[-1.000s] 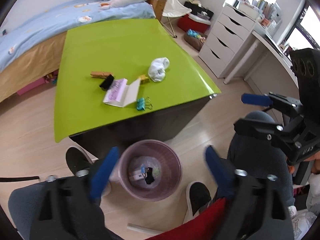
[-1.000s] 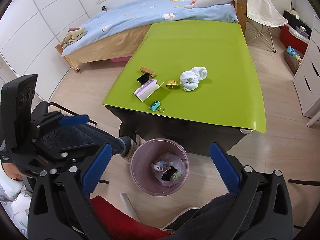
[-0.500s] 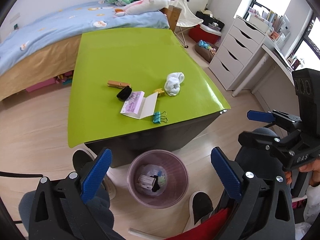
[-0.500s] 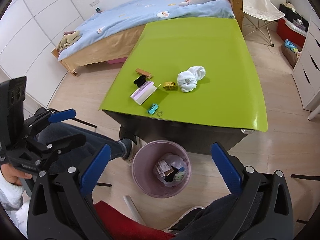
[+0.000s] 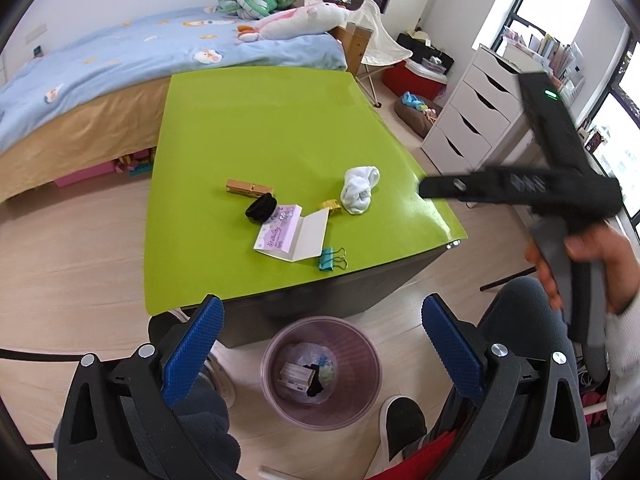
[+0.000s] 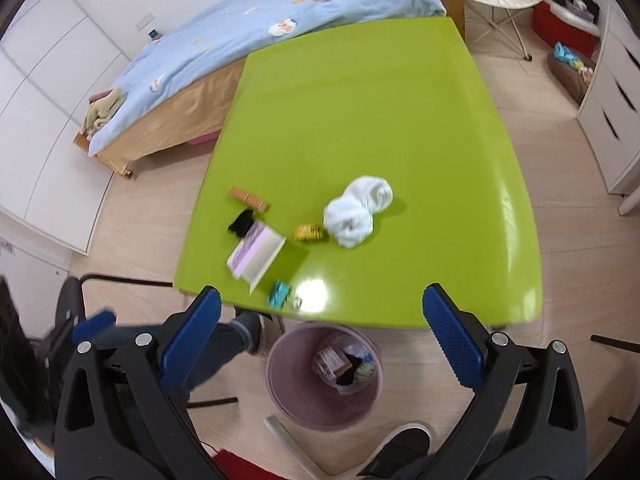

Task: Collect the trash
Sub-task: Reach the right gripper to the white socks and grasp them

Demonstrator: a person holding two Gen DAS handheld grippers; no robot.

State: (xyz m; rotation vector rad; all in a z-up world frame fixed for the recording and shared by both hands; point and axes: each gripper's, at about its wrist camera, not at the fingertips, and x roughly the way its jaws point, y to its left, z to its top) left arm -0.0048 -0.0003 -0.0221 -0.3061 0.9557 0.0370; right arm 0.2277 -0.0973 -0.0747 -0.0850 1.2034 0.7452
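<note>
A green table spreads ahead of both grippers, a pink trash bin on the floor directly below them. Left gripper and right gripper gape wide, empty. Beyond their fingertips lie a white sock, open card and teal binder clip.

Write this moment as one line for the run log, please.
left tool: open, empty | right tool: open, empty | bin: holds trash | table: items left
</note>
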